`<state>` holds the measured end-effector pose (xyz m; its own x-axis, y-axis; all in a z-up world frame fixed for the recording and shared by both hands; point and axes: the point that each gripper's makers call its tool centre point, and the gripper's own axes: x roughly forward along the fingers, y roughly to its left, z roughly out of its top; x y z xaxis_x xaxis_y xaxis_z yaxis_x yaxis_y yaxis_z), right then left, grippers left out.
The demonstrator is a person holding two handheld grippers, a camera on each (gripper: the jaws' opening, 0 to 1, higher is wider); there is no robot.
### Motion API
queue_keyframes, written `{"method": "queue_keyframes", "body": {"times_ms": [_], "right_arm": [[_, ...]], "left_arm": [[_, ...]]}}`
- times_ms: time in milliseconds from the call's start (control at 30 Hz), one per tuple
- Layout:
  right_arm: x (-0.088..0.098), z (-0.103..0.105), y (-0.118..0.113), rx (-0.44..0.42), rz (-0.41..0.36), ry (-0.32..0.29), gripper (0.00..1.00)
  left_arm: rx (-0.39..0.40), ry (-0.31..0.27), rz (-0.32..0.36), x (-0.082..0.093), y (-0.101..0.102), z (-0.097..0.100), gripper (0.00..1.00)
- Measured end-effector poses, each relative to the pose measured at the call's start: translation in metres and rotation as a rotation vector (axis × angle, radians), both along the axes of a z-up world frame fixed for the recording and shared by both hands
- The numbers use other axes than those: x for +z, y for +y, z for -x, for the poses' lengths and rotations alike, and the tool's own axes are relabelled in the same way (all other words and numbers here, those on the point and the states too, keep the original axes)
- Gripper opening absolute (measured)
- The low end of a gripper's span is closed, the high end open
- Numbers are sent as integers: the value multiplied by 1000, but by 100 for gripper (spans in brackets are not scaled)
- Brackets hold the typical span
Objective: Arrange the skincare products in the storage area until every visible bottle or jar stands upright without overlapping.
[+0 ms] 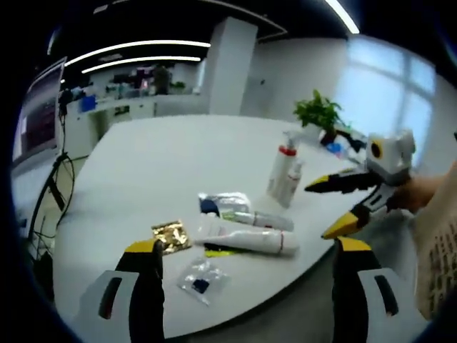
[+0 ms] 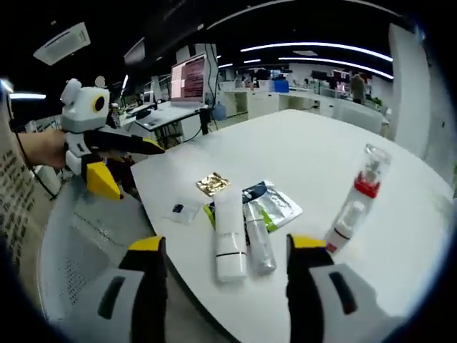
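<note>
White tubes [image 2: 230,236] lie flat on the table [image 2: 314,164], two bottles [image 2: 365,179] upright; both tools gape wide, empty.

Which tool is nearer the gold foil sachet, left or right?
Left. The left tool is open, with one jaw just beside the gold foil sachet. The right tool, also open, hovers at the table edge with the lying white tube between it and the sachet.

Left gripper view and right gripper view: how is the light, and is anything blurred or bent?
Left gripper view: bright window haze washes out the right side; table edge bows from fisheye. Right gripper view: ceiling strip lights curve; white tube reads fairly sharp, far desks soft.
</note>
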<state>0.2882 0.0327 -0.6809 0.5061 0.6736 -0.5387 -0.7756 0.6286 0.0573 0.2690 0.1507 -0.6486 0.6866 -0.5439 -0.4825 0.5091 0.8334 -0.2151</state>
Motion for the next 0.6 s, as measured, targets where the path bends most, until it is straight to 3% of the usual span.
{"method": "queue_keyframes", "body": {"times_ms": [167, 267, 600], "right_arm": [[-10, -9, 22, 61, 24, 14, 60], [-21, -13, 35, 130, 91, 2, 58], [-51, -23, 67, 235, 203, 10, 55]], "left_arm": [[5, -10, 3, 2, 3, -1, 96], [8, -10, 6, 1, 3, 0, 96], [5, -20, 29, 5, 1, -1, 97]]}}
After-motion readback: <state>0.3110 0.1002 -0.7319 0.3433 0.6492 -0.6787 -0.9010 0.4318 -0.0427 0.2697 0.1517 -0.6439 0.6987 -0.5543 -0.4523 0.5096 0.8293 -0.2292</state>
